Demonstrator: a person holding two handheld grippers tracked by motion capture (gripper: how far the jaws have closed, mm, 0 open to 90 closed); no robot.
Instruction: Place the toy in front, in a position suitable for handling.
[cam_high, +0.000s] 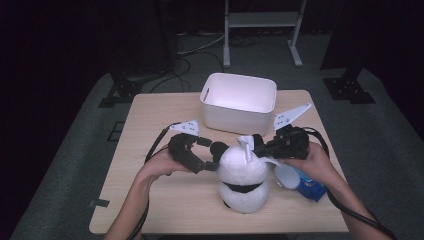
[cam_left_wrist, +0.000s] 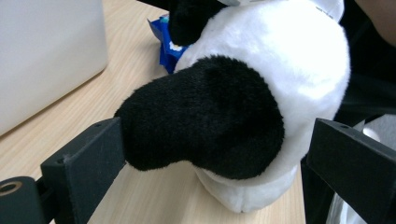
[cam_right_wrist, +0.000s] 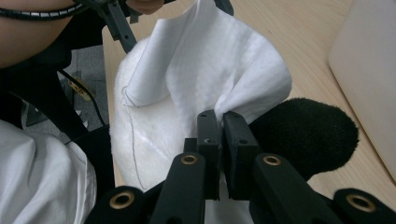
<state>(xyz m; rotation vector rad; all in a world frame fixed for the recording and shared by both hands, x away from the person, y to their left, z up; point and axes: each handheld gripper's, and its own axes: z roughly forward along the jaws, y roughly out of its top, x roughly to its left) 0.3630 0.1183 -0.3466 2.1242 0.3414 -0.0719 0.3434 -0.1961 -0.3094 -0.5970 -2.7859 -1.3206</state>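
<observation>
The plush panda (cam_high: 243, 177) stands on the bench (cam_high: 165, 195) between both tools. The right tool (cam_right_wrist: 218, 116) pinches its white cloth tag (cam_right_wrist: 205, 70) shut. The left tool (cam_left_wrist: 215, 140) straddles a black ear (cam_left_wrist: 205, 126), jaws wide and not gripping. Best close on the ear before lifting toward the white bin (cam_high: 210, 117) beyond.

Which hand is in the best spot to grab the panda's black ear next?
Left, probably. The left gripper has its jaws wide open on either side of the plush panda's black ear, not pinching it yet. The right gripper is busy, shut on the white cloth tag.
</observation>
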